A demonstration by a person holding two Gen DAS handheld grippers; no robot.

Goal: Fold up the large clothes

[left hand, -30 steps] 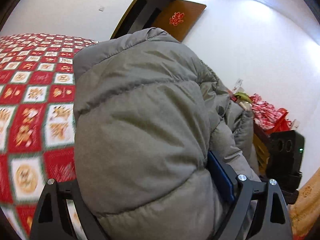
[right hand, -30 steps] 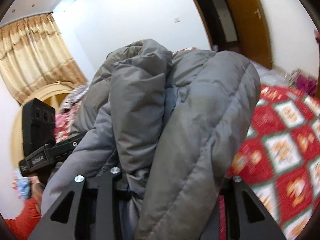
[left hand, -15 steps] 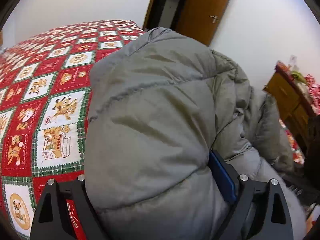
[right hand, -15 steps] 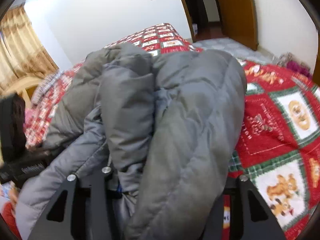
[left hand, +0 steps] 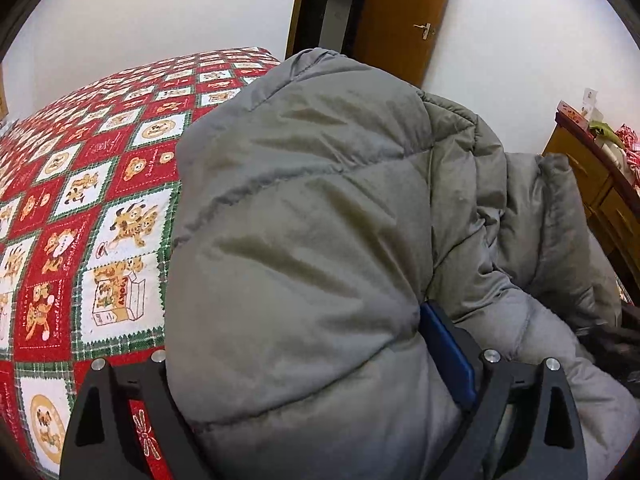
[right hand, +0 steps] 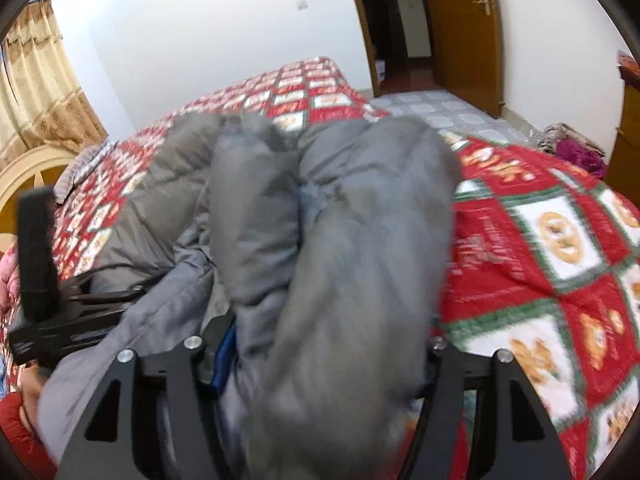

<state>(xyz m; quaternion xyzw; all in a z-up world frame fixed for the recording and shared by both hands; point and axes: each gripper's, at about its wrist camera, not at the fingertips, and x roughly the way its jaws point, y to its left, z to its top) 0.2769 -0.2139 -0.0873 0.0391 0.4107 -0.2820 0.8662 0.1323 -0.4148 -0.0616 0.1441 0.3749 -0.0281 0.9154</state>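
A grey puffer jacket (left hand: 304, 200) lies bunched on the red checked bedspread (left hand: 80, 200). My left gripper (left hand: 296, 380) is shut on a thick fold of it; the blue pad of the right finger (left hand: 444, 352) presses into the fabric, and the fingertips are buried. In the right wrist view the same jacket (right hand: 360, 220) is blurred and fills the gap of my right gripper (right hand: 320, 360). Its jaws are opening, and the blue pad on the left finger (right hand: 222, 356) shows clear of the fold. The left gripper's black body (right hand: 40, 280) shows at the left.
The bedspread (right hand: 560, 240) stretches right and far beyond the jacket. A wooden door (left hand: 400, 20) stands open behind the bed. A wooden cabinet (left hand: 592, 176) with clutter is at the right. Curtains (right hand: 32, 92), a headboard (right hand: 24, 168) and a clothes heap (right hand: 572, 144) ring the bed.
Both grippers came down with the jacket, which now rests lower on the bed. The right gripper's fingers have spread apart. The left gripper's hold looks the same.
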